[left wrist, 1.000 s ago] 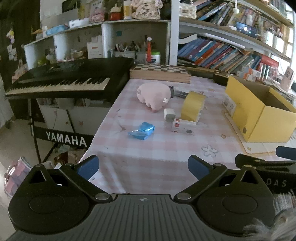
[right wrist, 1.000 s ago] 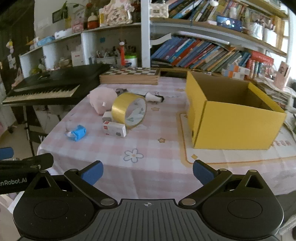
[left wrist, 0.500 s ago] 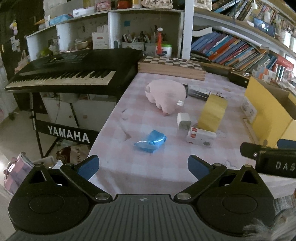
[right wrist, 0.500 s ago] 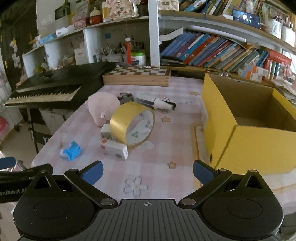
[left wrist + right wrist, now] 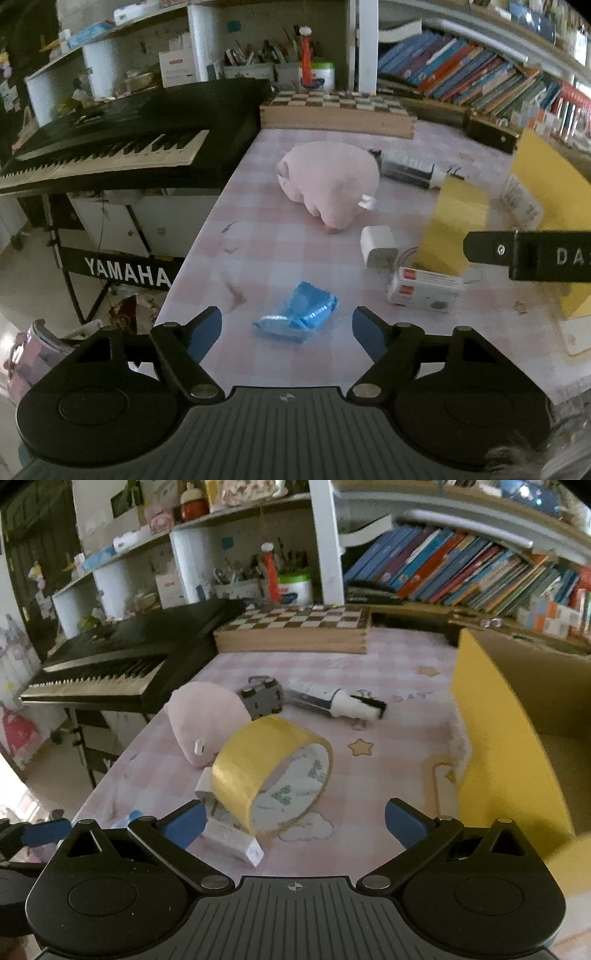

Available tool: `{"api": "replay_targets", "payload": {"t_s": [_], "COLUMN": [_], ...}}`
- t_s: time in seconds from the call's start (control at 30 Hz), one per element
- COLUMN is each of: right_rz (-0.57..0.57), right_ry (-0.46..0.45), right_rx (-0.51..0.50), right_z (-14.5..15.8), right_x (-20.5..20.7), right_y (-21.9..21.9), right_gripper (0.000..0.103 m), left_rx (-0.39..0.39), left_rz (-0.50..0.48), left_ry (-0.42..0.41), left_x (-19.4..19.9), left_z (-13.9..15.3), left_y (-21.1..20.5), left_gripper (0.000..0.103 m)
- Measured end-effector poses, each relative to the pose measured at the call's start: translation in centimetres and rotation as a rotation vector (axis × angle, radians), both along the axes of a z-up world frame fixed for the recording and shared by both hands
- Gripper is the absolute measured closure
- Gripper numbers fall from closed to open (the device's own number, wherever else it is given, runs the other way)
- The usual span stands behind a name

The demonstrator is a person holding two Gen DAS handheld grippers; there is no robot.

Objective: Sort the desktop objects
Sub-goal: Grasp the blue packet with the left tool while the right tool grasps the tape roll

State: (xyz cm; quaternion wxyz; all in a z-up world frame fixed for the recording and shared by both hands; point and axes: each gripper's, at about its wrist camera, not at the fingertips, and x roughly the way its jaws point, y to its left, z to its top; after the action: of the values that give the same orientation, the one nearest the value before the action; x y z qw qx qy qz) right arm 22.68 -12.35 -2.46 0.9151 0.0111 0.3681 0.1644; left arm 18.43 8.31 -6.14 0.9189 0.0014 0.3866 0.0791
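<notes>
Desktop objects lie scattered on the pink checked tabletop [image 5: 258, 240], which abuts a black keyboard [image 5: 122, 144] on its left edge. At the right side stands the yellow box [image 5: 509, 746], open-topped, its near wall blurred. A wooden chessboard [image 5: 295, 627] sits along the far edge. Near the middle lies the pink plush toy [image 5: 332, 188], with a grey toy car [image 5: 260, 698] touching its far side and a white-tipped brush [image 5: 332, 701] just beyond that. The roll of yellow tape [image 5: 266, 771] stands on edge, leaning over a white charger plug [image 5: 378, 245] and a small white carton [image 5: 424, 291]. Closest to the left side lies a crumpled blue packet [image 5: 299, 314].

Left tongs [image 5: 286, 328] hover over the tabletop with the blue packet between the fingers, not touching them; the jaws are closing. Right tongs [image 5: 295, 819] stand wide open just before the tape roll, gripping nothing.
</notes>
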Motion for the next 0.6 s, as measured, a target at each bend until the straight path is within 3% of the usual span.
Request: {"api": "replay_targets", "payload": {"t_s": [0.1,0.3,0.37,0.43,0.6], "right_rz": [0.017,0.049,0.062,0.069,0.083], "right_ry": [0.028,0.076,0.088,0.094,0.104], "right_rx": [-0.003,0.029,0.042,0.053,0.066], "right_z": [-0.6,-1.9,-2.3,-2.6,-3.2], "right_x": [1.4,3.8,4.4,5.1,6.4], "right_y": [0.5,1.0,1.3,1.6,2.0], "right_gripper": [0.0,0.0,0.0,0.0,0.001], "left_rx": [0.01,-0.02,-0.045,-0.055,-0.061], "left_rz": [-0.006,-0.039,-0.045,-0.048,-0.057], "left_ry": [0.023,0.074,0.07,0.066,0.074], "left_x": [1.3,2.9,3.2,3.4,3.8], "left_z": [-0.8,-2.1,-2.0,-2.0,-1.9], "left_y": [0.2,0.3,0.5,0.3,0.2], "left_gripper": [0.031,0.048,0.064,0.071,0.074]}}
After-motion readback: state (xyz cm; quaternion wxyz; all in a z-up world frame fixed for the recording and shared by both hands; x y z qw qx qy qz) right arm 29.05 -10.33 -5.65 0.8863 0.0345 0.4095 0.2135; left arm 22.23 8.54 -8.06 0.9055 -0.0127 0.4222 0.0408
